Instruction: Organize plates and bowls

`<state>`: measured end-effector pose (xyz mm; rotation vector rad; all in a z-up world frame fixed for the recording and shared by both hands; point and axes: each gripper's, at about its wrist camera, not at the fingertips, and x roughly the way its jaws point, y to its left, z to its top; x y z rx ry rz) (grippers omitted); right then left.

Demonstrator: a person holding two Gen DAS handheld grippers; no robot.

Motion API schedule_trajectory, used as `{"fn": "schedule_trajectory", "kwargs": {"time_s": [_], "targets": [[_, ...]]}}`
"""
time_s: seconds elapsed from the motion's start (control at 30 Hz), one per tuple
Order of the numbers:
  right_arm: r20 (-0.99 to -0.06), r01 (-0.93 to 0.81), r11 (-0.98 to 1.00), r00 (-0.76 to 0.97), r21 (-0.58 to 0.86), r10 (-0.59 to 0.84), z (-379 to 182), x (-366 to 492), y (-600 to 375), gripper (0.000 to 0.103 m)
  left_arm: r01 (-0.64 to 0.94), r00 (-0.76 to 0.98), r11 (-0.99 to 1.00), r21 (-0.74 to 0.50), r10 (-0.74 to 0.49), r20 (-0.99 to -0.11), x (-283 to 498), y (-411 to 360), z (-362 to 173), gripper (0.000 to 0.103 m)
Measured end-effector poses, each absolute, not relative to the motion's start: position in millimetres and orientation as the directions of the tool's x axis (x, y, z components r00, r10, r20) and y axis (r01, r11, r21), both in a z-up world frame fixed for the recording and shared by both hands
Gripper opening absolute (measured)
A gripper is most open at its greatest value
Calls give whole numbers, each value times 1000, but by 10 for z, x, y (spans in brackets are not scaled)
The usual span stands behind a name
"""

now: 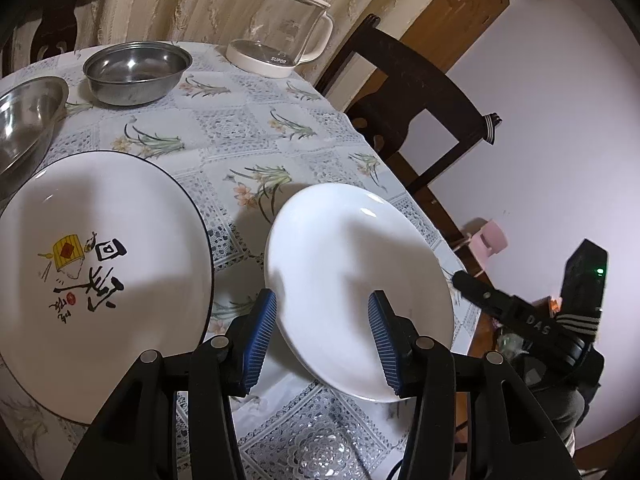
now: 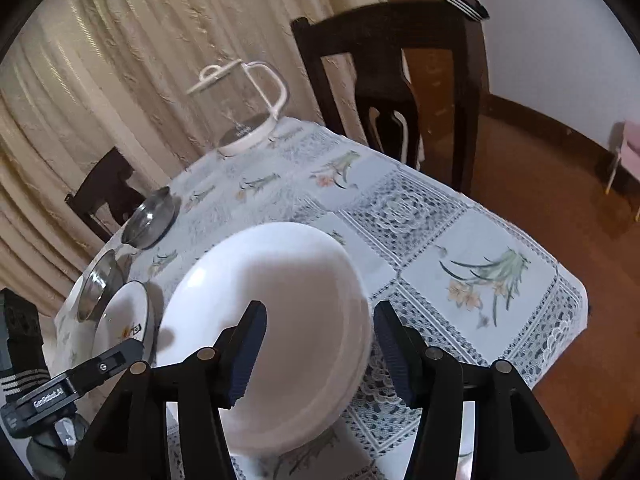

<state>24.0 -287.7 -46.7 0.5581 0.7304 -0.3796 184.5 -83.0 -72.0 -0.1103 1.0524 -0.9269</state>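
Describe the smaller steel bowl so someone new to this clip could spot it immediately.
Start at the table with the floral tablecloth and find the glass kettle at its far edge. The small steel bowl sits beside it. It is upright and apart, unlike the larger steel bowl, which overlaps the printed plate.

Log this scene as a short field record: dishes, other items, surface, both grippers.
plates: plain white plate; larger printed plate with dark rim, lying left of it
bowls: two steel bowls, apart, at the far side
other: glass kettle, lid on
surface: floral tablecloth
left gripper: open, above the plain white plate's near edge
right gripper: open, above the same plate
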Motion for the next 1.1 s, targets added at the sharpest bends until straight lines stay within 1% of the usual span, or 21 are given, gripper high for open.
{"fn": "schedule_trajectory", "kwargs": {"time_s": [0.53,0.8,1.1], "targets": [[-640,343,841,768,419,5,-450,506,-2380,59,571,246,663,-484,-701,-670,1914,-482,-631,49],[-630,234,874,770,426,101,-485,803,-2017,59,535,304,697,-477,-686,-661,2018,-201,-628,49],[-640,169,887,750,431,168,-544,1106,-1791,59,475,354,731,-490,-668,-654,2153,135,-694,49]]}}
